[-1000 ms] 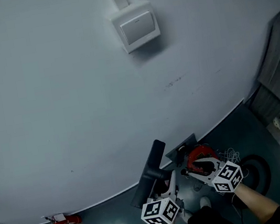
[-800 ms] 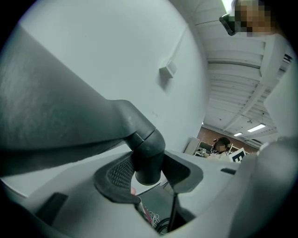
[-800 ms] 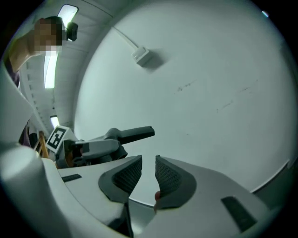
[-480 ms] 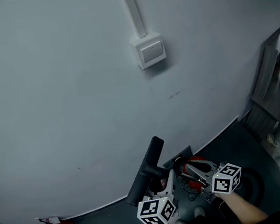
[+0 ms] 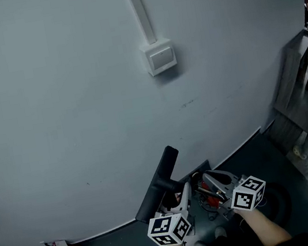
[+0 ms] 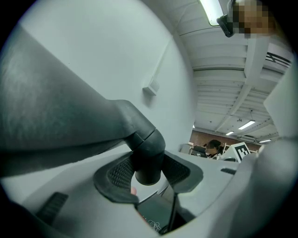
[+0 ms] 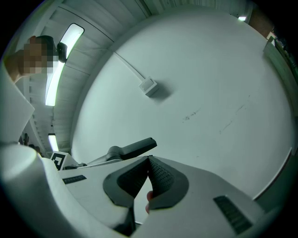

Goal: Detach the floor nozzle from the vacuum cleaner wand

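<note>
Hold tight: left gripper (image 6: 149, 170) hugs the floor nozzle (image 5: 159, 187), maybe off already; right gripper (image 7: 148, 180), three o'clock, pinched shut, empty.

The floor nozzle (image 5: 158, 188) is a black T-shaped piece: a long, flat, narrow head with a short round neck (image 6: 148, 158) coming off its middle. It is held up in front of the pale wall, its head slanting from lower left to upper right in the head view. The jaws of the left gripper (image 5: 185, 195) clamp the neck from both sides, and the neck's round end pokes out bare between them.
</note>
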`<state>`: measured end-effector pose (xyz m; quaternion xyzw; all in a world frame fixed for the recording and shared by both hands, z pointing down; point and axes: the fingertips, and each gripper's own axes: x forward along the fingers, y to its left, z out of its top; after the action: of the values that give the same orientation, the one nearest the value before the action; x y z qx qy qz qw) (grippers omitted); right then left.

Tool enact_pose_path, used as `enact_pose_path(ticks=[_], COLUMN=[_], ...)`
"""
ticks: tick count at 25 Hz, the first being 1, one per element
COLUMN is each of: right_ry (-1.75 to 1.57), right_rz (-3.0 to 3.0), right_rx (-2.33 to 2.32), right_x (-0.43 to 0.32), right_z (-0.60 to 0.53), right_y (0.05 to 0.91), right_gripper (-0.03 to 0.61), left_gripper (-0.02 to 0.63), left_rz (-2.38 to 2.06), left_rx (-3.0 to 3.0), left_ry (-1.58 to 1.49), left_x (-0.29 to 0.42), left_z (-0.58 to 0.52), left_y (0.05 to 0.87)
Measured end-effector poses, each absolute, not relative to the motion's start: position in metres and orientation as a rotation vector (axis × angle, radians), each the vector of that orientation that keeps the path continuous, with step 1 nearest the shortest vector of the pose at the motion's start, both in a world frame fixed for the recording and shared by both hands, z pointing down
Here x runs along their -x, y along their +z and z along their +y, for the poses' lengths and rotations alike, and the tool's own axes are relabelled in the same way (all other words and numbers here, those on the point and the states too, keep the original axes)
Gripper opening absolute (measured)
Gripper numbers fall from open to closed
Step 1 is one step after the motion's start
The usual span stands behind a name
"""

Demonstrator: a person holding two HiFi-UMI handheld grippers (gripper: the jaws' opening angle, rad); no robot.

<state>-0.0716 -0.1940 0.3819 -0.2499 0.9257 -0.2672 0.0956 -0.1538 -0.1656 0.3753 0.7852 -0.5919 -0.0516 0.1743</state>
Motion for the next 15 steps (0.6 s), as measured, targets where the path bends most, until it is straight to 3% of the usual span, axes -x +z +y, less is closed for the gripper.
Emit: enact_pose_path(ticks=[15], right_ry=[-0.791], right_rz=[2.758], right_rx=[0.746], right_x=[0.0676], right_z=[-0.1886], right_y=[0.3855], right_gripper=[0.018], left_gripper=[0.179], left_rz=[-1.673], left_rx=[-2.204], left_ry=[-0.156], left_x=[0.1535], left_z=[-0.1591], left_y=[0.3774])
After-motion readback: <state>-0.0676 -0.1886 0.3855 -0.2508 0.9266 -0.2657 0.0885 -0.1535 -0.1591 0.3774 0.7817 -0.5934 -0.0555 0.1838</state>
